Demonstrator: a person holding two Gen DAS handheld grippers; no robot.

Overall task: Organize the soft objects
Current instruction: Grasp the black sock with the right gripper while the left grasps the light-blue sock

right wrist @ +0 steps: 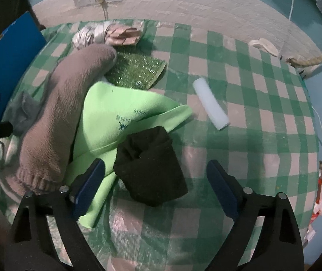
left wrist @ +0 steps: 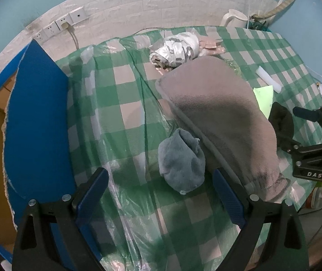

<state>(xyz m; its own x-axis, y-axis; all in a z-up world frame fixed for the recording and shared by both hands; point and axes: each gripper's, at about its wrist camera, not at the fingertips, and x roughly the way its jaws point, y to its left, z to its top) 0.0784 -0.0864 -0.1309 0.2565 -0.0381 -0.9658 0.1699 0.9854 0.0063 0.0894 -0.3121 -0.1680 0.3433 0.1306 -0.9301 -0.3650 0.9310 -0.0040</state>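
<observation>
Left gripper (left wrist: 161, 176): held wide open, nothing gripped; blue-grey cloth (left wrist: 181, 160) is seen between the fingers.
Right gripper (right wrist: 155, 168): held open around the black cloth (right wrist: 151, 167), not pressed.
Table (right wrist: 251, 113): covered in green checks.

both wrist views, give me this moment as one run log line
left gripper: open over grey-blue sock | right gripper: open over black sock | nothing held | black sock lies partly on light green cloth

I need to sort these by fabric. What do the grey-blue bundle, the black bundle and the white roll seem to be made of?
Grey-blue bundle: fuzzy, matte, probably fleece or terry.
Black bundle: matte knit, likely a rolled sock.
White roll: smooth, probably foam.
</observation>
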